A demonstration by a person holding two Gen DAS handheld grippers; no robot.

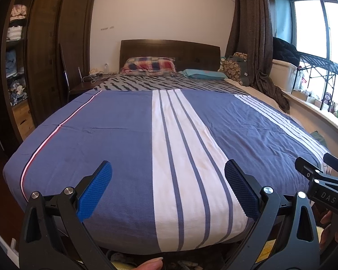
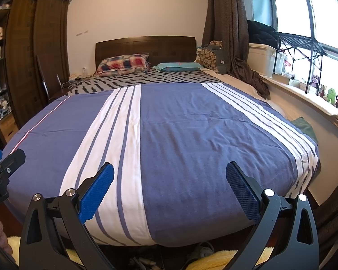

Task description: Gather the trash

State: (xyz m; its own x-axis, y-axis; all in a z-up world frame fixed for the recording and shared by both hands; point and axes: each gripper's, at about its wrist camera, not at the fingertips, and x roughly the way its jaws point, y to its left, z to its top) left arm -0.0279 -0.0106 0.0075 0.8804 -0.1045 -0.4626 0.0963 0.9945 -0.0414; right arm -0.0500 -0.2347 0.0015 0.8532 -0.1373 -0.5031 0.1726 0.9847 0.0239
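No trash shows in either view. My left gripper [image 1: 168, 168] is open and empty, held above the foot of a bed with a blue and white striped cover [image 1: 115, 135]. My right gripper [image 2: 170, 171] is open and empty too, beside the left one over the same cover [image 2: 191, 135]. The right gripper's black frame shows at the right edge of the left wrist view [image 1: 322, 180]. The left gripper's frame shows at the left edge of the right wrist view [image 2: 4, 166].
A plaid pillow [image 1: 149, 65] and a teal pillow [image 1: 202, 74] lie at the headboard. A dark wardrobe [image 1: 45, 51] stands left, a nightstand [image 1: 87, 85] beside the bed. Curtain [image 1: 252, 33], window sill with toys [image 2: 326, 94] and a storage box [image 2: 263, 58] are right. A yellow towel [image 2: 214, 259] lies below.
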